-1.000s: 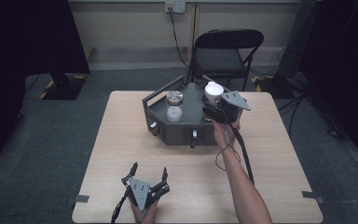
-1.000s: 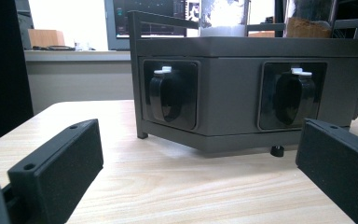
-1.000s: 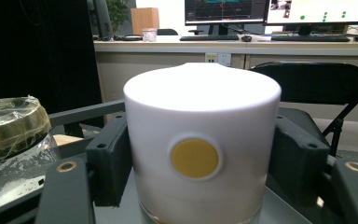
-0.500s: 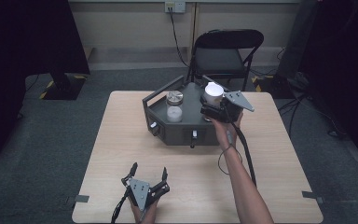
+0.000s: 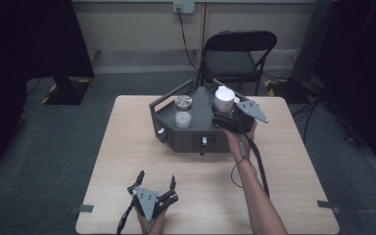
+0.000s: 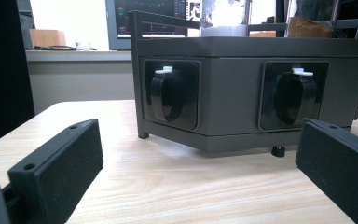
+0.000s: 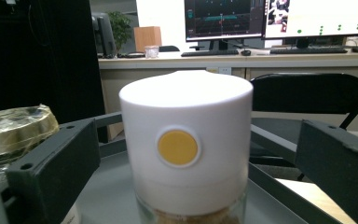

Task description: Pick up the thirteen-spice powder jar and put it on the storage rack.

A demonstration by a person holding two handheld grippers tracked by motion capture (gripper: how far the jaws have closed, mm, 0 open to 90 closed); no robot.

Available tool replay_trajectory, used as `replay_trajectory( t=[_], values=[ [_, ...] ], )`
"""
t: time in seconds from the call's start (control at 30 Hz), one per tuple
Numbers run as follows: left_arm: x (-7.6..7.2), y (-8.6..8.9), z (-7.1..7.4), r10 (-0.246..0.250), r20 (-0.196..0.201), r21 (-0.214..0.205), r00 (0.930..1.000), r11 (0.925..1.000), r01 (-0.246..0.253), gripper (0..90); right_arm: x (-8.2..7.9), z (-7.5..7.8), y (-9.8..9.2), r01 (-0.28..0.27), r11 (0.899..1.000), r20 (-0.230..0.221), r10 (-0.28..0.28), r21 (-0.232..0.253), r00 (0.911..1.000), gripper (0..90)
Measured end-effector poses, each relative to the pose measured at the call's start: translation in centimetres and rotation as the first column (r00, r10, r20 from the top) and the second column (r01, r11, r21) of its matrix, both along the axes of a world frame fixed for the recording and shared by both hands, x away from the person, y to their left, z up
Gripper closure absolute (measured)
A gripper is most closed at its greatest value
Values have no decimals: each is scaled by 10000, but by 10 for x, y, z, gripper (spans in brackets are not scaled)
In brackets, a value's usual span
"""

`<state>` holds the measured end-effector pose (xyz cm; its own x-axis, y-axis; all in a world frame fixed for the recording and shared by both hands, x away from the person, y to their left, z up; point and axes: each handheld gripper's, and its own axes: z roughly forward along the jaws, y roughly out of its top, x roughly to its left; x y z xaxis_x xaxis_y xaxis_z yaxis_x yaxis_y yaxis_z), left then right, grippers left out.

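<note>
A: High view first. Pale wood-grain tabletop (image 5: 127,147) on grey carpet, black folding chair (image 5: 237,58) behind it, wall socket with a cable above. Dark grey angular metal rack with knobs on its front (image 5: 188,134) sits at the far middle of the tabletop.

B: On the rack?

A: Clear glass jar with a metal lid (image 5: 183,111) at the left, jar with a tall white cylindrical cap (image 5: 224,99) at the right rear corner. Right hand-held gripper (image 5: 223,113) is stretched out to the capped jar, forearm running in from the bottom edge, grey plate on top. Left hand-held gripper (image 5: 155,181) rests low at the near edge, jaws spread, nothing between them.

B: Left gripper view?

A: Both black jaws wide apart, close over the tabletop (image 6: 177,186), level, facing the rack (image 6: 233,93) front with two black knobs. Empty.

B: Right gripper view?

A: White cap (image 7: 186,144) with a yellow dot dead centre, brown contents under it. Jaws stand either side of the cap with visible gaps, so open, not gripping. The metal-lidded jar (image 7: 14,126) is at the left. Desk with monitors and the chair (image 7: 307,98) behind.
</note>
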<state>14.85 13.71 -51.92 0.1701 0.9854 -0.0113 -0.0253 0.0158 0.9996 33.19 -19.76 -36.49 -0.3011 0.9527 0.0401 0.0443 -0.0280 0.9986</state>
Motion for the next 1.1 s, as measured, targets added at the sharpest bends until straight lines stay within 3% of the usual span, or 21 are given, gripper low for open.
replay_trajectory(
  t=[0.4, 0.63, 0.9, 1.1],
  values=[
    [0, 0, 0, 10, -5, 1, 10000, 10000, -10, 1, -22, -10, -8, -19, 9987, 86, 14, 507, 10000, 0],
    [0, 0, 0, -1, 0, 1, 10000, 10000, 1, 1, -39, -16, -12, -172, 9984, 243, 159, 534, 9996, 0],
    [0, 0, 0, 0, -2, 0, 10000, 10000, 0, 1, -65, -27, -19, 2, 10000, 518, -5, 66, 9987, 0],
    [0, 0, 0, 6, -4, 2, 10000, 10000, -6, 1, -84, -39, -26, 21, 9996, 568, -36, 276, 9984, 0]
  ],
)
